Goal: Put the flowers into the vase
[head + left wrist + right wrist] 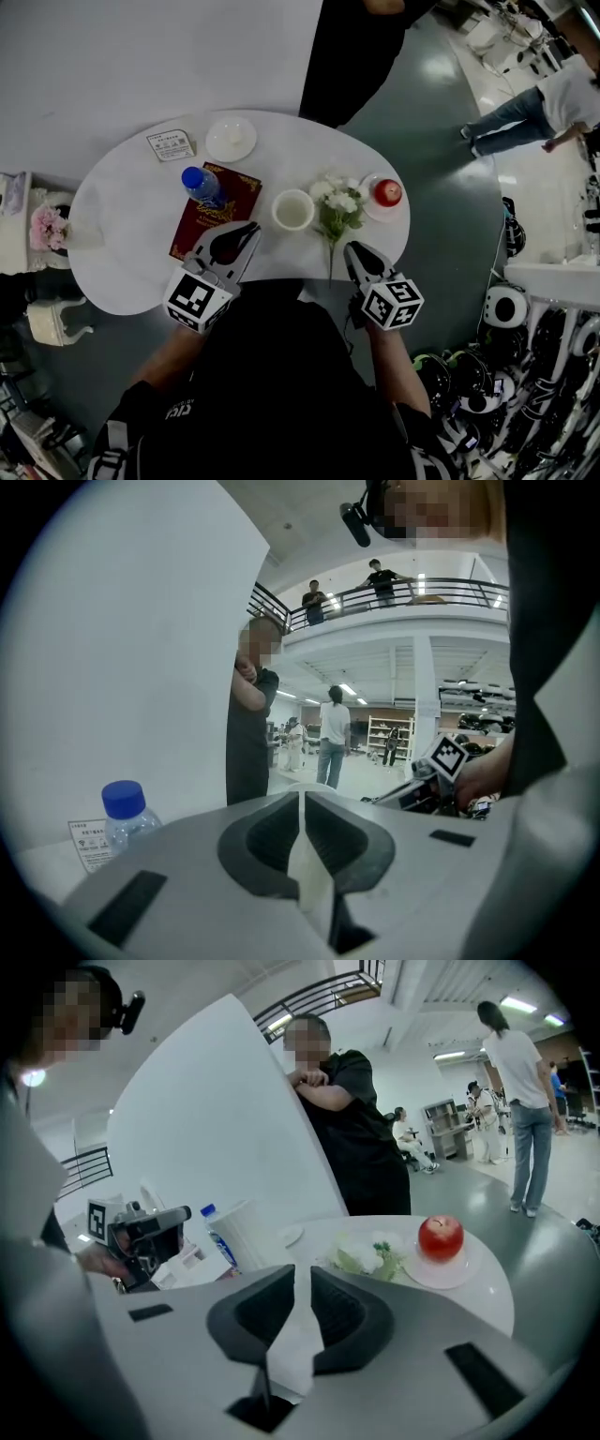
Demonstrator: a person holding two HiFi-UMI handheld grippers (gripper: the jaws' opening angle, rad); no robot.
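Grippers low at the near edge of the table: left gripper pressed together on nothing, right gripper a narrow slit apart, empty too. Flowers lie flat outside the vase, long axis running away from the person, thin green stem end just left of the right tips, so that hand is nearer. Blooms white, soft, bunched. Vase upright just left of them, smooth white, round open mouth.
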